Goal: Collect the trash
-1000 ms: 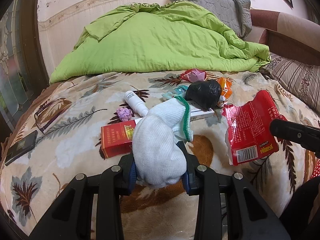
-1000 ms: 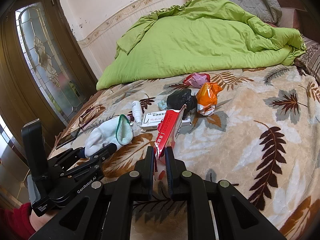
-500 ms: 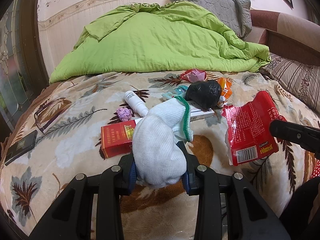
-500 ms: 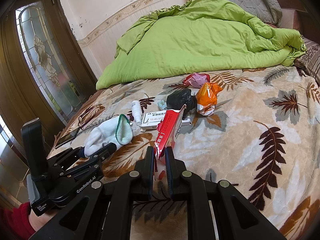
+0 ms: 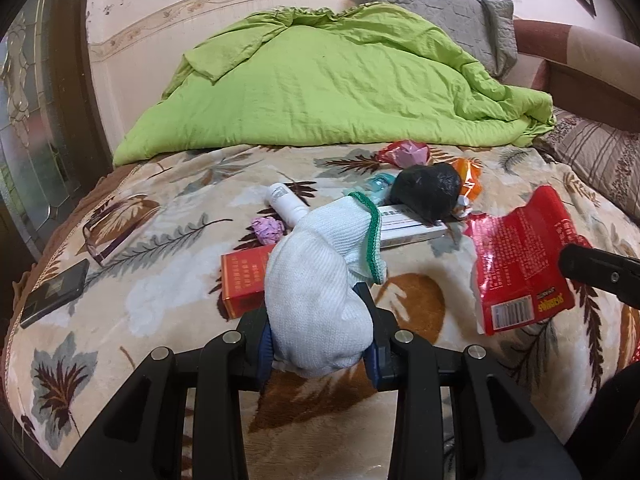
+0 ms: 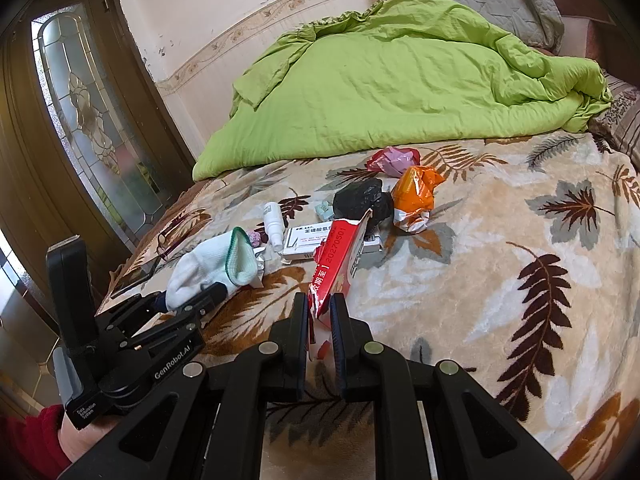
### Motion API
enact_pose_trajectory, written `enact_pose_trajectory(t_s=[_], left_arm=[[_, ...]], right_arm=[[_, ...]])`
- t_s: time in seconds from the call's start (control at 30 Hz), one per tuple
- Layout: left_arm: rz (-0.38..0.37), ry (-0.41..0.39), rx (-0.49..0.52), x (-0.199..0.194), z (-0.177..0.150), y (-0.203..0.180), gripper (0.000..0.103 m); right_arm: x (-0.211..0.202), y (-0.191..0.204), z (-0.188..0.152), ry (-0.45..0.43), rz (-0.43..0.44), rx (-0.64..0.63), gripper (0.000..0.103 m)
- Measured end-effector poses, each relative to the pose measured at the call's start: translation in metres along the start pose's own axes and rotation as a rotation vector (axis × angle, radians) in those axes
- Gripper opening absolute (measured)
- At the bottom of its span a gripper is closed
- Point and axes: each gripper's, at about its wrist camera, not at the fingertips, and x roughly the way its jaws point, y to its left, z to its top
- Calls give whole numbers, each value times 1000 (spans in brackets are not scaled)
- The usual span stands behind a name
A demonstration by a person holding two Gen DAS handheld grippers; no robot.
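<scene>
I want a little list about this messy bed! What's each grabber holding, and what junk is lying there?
place: bed with a leaf-patterned blanket
left hand-held gripper: shut on the white sock
right hand-held gripper: shut on the red wrapper
junk lying on the blanket: black bag, orange wrapper, pink wrapper, white bottle, white box, red box, purple paper ball
behind the junk: green quilt
also on the bed: phone, glasses

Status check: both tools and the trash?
Left tool clamped on white sock. Right tool pinching red wrapper. More litter on blanket ahead.
</scene>
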Motion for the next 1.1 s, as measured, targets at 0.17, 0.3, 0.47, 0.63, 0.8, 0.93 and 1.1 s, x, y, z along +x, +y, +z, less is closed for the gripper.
enact_pose_trajectory(t_s=[0.17, 0.3, 0.47, 0.63, 0.8, 0.93, 1.1], left_arm=[[1, 1, -3, 1, 2, 2, 34], [5, -1, -4, 0, 2, 4, 35], [6, -3, -12, 0, 3, 5, 34], [4, -2, -11, 0, 3, 6, 35], [16, -7, -8, -1, 3, 7, 35], [21, -8, -6, -1, 4, 8, 34], [34, -14, 0, -2, 4, 7, 35]], right_arm=[[0, 0, 0, 0, -1, 0, 12], [0, 0, 0, 1, -3, -3, 12], [0, 0, 0, 1, -3, -4, 12], [0, 0, 0, 1, -4, -4, 12], [0, -1, 0, 1, -3, -4, 12], [0, 0, 0, 1, -2, -5, 12], [0, 0, 1, 1, -1, -3, 12]])
